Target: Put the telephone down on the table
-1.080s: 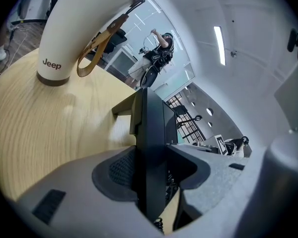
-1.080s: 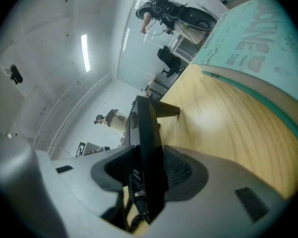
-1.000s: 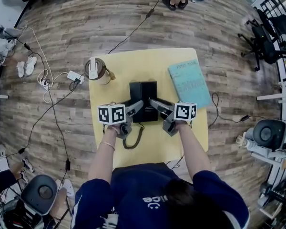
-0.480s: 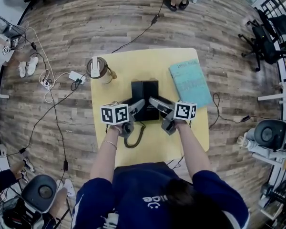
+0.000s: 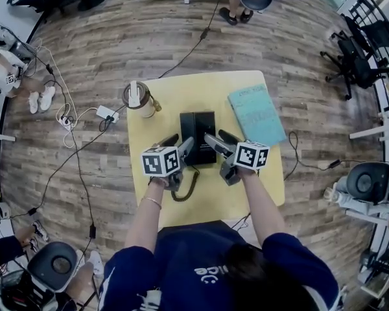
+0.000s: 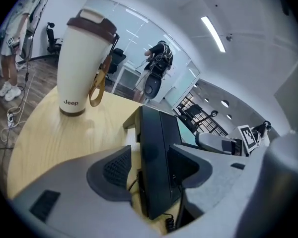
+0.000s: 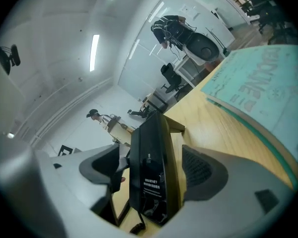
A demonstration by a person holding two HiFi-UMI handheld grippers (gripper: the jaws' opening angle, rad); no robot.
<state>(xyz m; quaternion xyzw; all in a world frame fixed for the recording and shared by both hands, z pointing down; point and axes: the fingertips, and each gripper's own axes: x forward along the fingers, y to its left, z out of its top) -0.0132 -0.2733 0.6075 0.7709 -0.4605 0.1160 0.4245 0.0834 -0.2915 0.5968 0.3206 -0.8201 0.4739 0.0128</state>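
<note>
One square yellow wooden table [image 5: 259, 180] holds a flat blue-green book [image 5: 257, 114] and a boxy black telephone [image 5: 197, 128], which sits in the middle. The grey left gripper [image 5: 176, 142] and right gripper [image 5: 218, 137] have just been opening their jaws wide. The telephone is between them, and the pads are off it.

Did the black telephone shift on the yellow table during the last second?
No visible shift. The telephone keeps the same gap to the teal book beside it.

The telephone's [image 5: 198, 131] near corners are hidden beneath the left gripper [image 5: 176, 142] and right gripper [image 5: 218, 137]. Cover print on the teal book [image 5: 257, 115] is too small to read.
</note>
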